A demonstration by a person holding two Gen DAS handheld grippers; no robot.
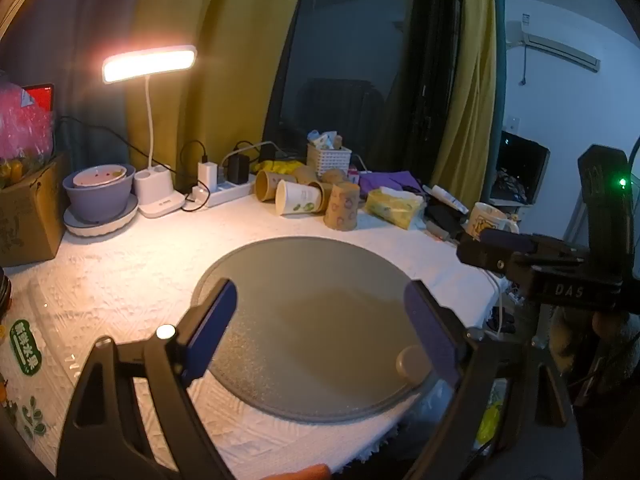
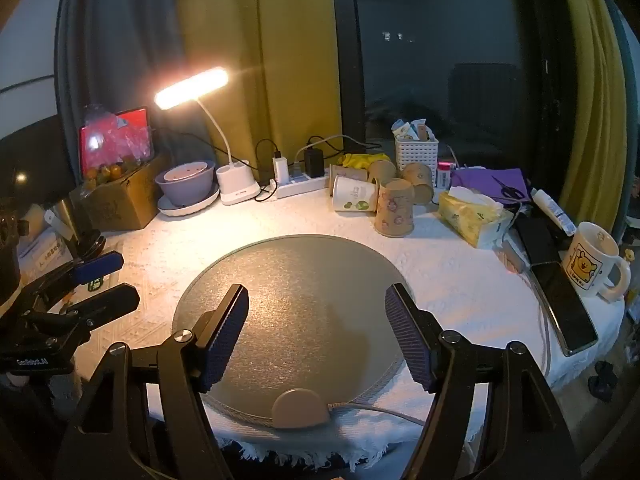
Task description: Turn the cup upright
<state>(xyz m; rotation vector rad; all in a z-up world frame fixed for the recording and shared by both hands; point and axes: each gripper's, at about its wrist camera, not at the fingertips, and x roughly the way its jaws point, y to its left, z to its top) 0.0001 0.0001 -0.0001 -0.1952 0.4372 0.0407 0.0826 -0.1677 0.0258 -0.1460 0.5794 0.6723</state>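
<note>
A brown paper cup [image 1: 341, 207] [image 2: 395, 208] stands upside down at the far edge of the round grey mat [image 1: 312, 320] [image 2: 296, 292]. Behind it a white paper cup [image 1: 298, 198] [image 2: 354, 194] lies on its side, with more brown cups [image 1: 269, 186] [image 2: 418, 178] lying around it. My left gripper [image 1: 320, 320] is open and empty above the mat. My right gripper [image 2: 316, 332] is open and empty above the mat, well short of the cups. Each gripper shows at the edge of the other's view, the right one [image 1: 520, 252] and the left one [image 2: 100, 276].
A lit desk lamp [image 1: 150, 65] [image 2: 192, 86], a power strip [image 2: 296, 184], a purple bowl [image 1: 98, 194] [image 2: 188, 186], a white basket [image 2: 416, 152], a tissue pack [image 1: 394, 206] [image 2: 470, 210], a phone [image 2: 564, 308] and a cartoon mug [image 2: 592, 260] [image 1: 486, 220] ring the mat. A cardboard box [image 1: 28, 216] stands left.
</note>
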